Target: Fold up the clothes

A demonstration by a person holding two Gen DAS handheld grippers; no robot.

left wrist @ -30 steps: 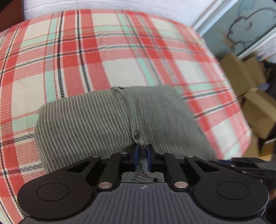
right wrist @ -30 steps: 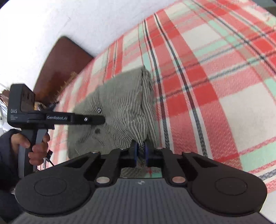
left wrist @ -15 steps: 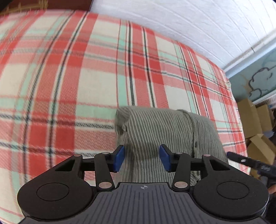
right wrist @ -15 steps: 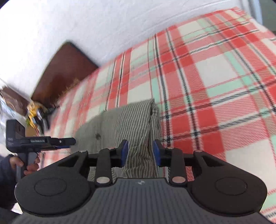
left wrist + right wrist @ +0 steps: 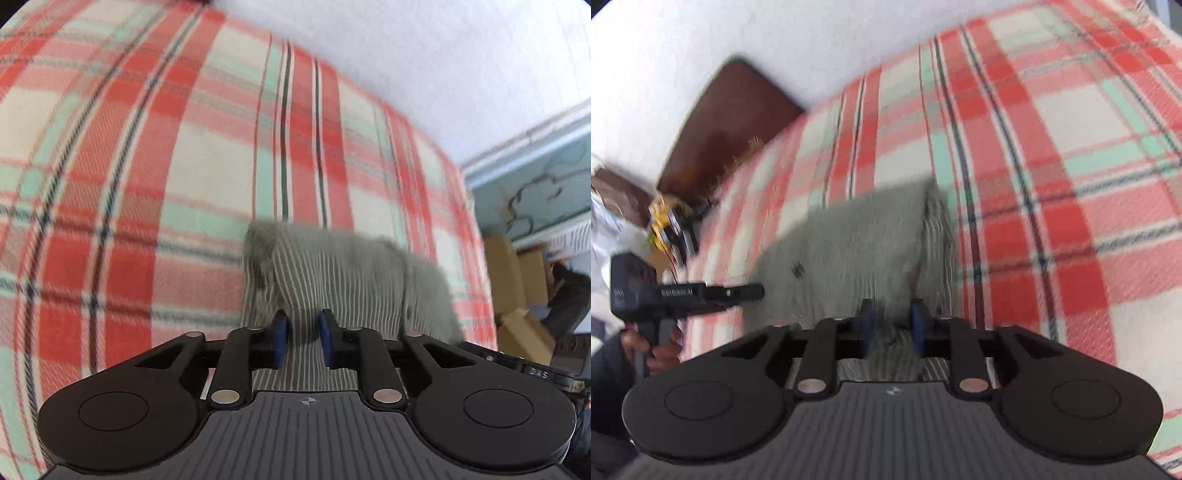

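Folded striped garment (image 5: 332, 280) lies on plaid bedcover (image 5: 147, 184) — left gripper (image 5: 302, 341) closing, right gripper (image 5: 891, 326) part-open, nothing gripped.

Bed (image 5: 110, 184) covered by plaid blanket (image 5: 1071, 184) in red, cream and mint with dark lines. Folded grey striped garment (image 5: 332, 273) lying flat on blanket, directly ahead of left tongs (image 5: 302, 338) and under right tongs (image 5: 889, 326). Blanket bare to either side of both tongs.
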